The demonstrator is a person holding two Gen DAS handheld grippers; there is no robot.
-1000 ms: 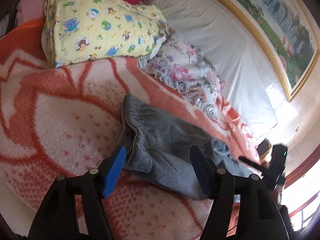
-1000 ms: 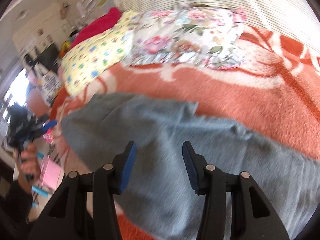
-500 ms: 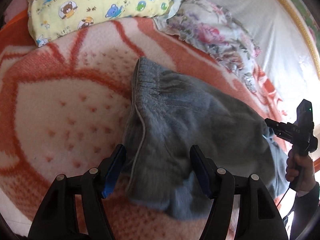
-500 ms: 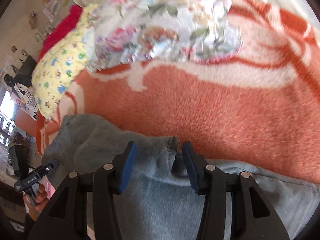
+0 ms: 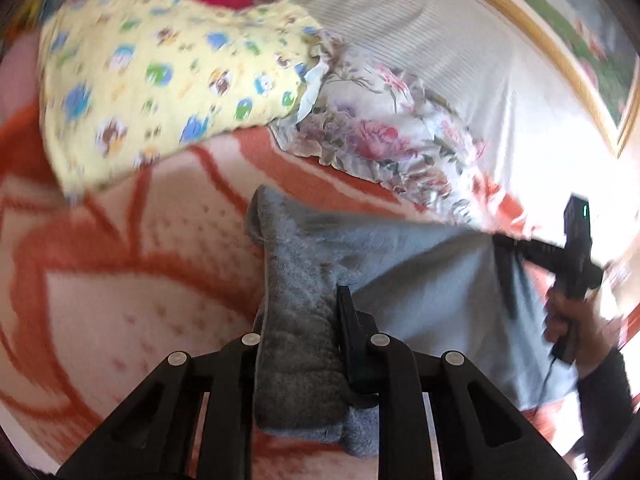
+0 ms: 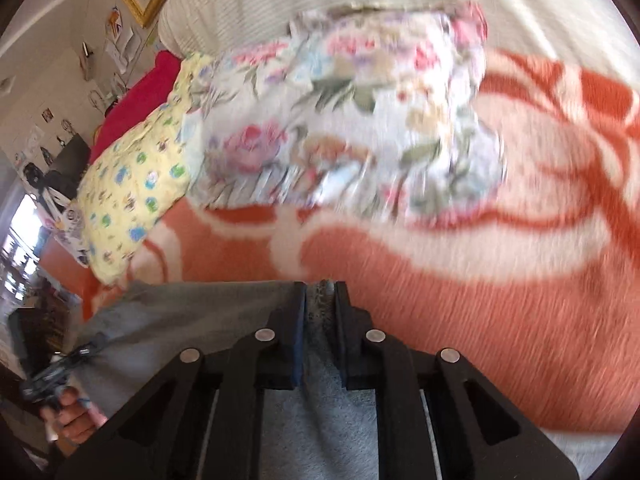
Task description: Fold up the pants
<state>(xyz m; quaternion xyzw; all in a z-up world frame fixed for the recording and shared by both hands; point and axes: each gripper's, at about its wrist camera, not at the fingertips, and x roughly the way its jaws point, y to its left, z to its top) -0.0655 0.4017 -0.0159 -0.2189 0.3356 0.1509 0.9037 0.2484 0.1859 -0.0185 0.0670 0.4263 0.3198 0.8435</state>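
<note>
On the orange-and-cream blanket (image 5: 120, 280), just below the floral pillow (image 5: 384, 136), lie the grey pants (image 5: 420, 280). Left claw (image 5: 298, 340) and right claw (image 6: 320, 320) are each closing, bunched cloth pinched between the pads. The fleece looks soft, light and limp; edges and corners suit gripping best. No legible labels or writing.
</note>
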